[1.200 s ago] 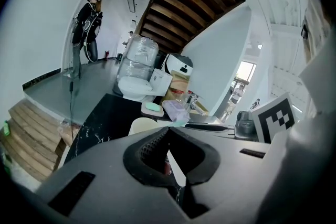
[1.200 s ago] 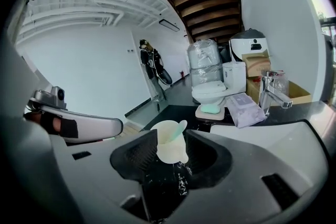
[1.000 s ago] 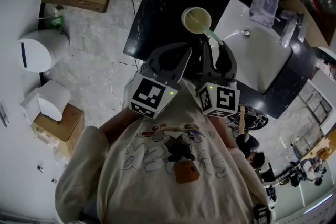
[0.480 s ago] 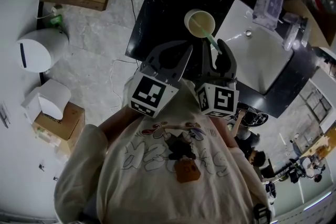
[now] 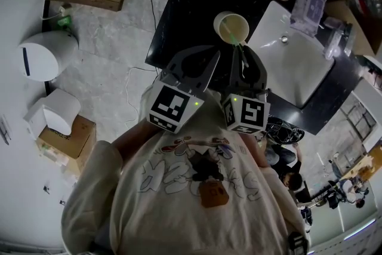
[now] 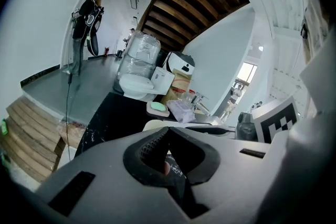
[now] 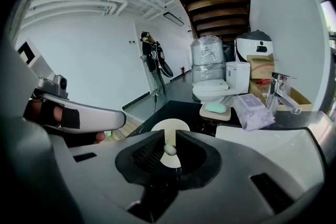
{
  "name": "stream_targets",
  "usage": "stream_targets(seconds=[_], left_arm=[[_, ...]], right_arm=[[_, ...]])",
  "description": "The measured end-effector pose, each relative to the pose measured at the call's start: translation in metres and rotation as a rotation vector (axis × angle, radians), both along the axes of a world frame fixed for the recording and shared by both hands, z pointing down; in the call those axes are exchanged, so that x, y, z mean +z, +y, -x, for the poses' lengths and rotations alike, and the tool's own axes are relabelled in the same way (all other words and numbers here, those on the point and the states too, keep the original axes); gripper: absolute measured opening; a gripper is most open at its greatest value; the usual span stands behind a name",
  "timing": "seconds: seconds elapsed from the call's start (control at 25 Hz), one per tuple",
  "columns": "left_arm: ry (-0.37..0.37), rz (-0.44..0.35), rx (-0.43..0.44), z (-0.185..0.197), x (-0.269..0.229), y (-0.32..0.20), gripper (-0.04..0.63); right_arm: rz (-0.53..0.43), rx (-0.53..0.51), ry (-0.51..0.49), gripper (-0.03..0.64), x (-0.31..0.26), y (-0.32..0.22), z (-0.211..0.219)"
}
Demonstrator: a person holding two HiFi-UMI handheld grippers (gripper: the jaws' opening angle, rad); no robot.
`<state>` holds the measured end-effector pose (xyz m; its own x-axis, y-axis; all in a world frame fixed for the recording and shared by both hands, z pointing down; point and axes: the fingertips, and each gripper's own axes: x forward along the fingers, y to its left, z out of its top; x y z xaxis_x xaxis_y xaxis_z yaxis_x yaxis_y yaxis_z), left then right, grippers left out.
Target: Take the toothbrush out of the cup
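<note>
One toothbrush stands in the cup on the black counter, its long axis slanting out of the cup's mouth toward you. Your right gripper has just been closing its jaws, and they pinch the handle's near end in a narrow gap. Your left gripper sits beside it, jaws together.

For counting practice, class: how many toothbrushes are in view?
1. The green toothbrush leans out of the cup on the dark counter, its handle between the jaws of the right gripper, which have just been closing on it. Others may be hidden.
</note>
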<state>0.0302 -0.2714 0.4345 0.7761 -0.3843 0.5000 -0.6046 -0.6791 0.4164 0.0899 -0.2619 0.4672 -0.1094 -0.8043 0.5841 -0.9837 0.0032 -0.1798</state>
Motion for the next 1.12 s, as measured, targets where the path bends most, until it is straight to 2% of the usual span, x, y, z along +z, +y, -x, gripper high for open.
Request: stream_targets(seconds=[0.36,1.12], left_arm=[[0.008,-0.018,-0.009,0.005,-0.008,0.008,0.015],[0.018,-0.078,-0.024,0.008,-0.029,0.057,0.015]], right_arm=[[-0.028,-0.012,0.001,0.071,-0.011,0.006,0.006],[-0.158,-0.009,-0.004,0.071,-0.050,0.044,0.001]])
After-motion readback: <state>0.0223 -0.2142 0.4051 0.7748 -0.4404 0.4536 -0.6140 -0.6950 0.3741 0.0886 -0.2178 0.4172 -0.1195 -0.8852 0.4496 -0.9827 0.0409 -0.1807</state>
